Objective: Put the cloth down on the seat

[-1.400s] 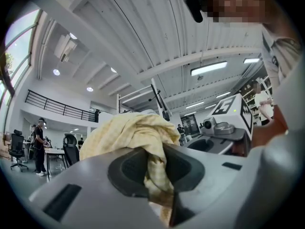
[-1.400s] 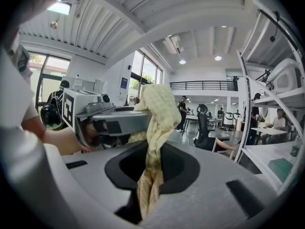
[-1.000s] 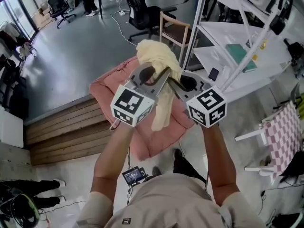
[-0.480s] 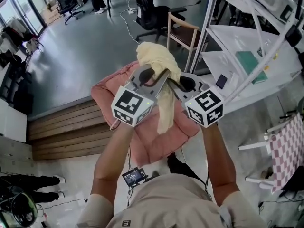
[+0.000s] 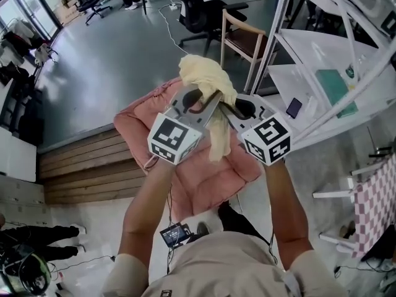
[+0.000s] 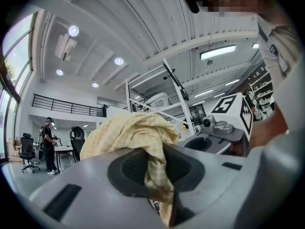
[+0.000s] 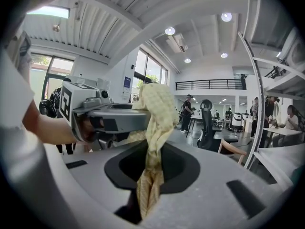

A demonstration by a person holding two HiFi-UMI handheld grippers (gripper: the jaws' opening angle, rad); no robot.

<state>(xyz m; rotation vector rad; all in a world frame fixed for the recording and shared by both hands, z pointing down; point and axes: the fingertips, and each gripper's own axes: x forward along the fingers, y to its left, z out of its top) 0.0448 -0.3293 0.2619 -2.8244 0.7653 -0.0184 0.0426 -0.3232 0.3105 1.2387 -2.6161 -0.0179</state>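
Spotter: You are gripping the pale yellow checked cloth [image 5: 207, 76] with both tools. Your left gripper [image 5: 209, 98] is clamping a fold of it, jaws nearly together with only fabric between them. The left gripper view is showing that fold pinched in the slot

Note-taker: Your right gripper [image 5: 224, 106] is doing the same. Its jaws are closing on a twisted strand of the cloth, and the end is hanging below the pads. Both tips are sitting just beside each other, converging on one bunch

Spotter: The cloth is bunching up above the tips, and a long tail is dangling between your two marker cubes. You are holding it in the air over the pink padded seat cushion [image 5: 204, 184]. No part of it is lying on the cushion

Note-taker: The cushion is lying beside the brown wooden plank platform [image 5: 86, 166], one corner touching it. A light wooden chair with a dark seat [image 5: 244, 39] is standing beyond the cushion, just beside the white metal shelf rack [image 5: 322, 60]. A black office chair [image 5: 204, 11] is standing further back on the grey floor
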